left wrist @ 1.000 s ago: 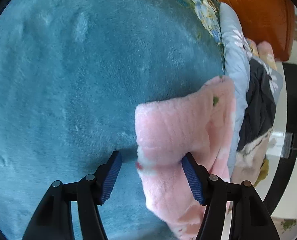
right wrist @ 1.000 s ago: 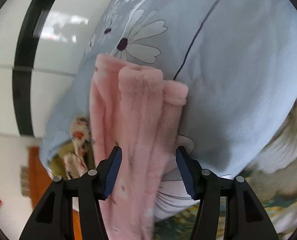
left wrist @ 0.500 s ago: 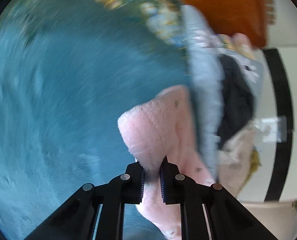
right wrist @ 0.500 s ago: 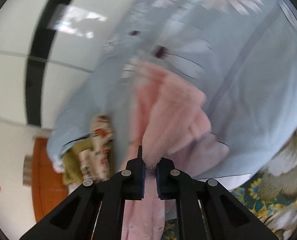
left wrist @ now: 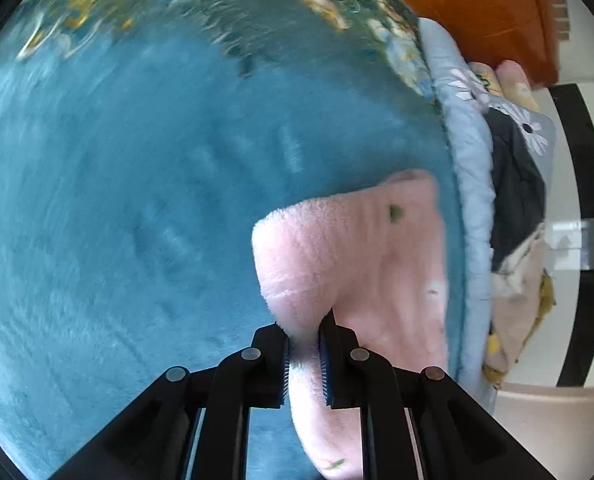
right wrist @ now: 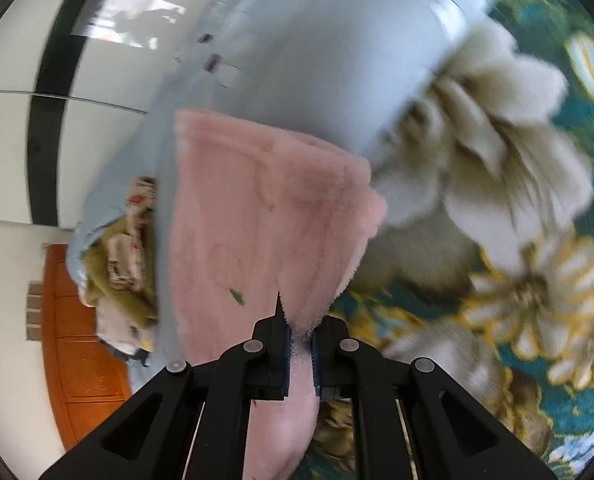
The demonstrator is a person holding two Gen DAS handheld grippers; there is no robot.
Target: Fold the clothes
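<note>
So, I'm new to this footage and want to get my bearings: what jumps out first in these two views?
The fluffy pink garment stands out, pinched at an edge by the left gripper above a teal plush blanket. The right gripper clamps another edge of it, with a pale blue floral quilt behind and big cream flowers on the bedding to the right.

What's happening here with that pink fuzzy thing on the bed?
A person is folding clothes with two handheld grippers. The left gripper and the right gripper are each shut on an edge of the fluffy pink fleece garment, holding it above the teal plush blanket. A pale blue floral quilt lies alongside.
</note>
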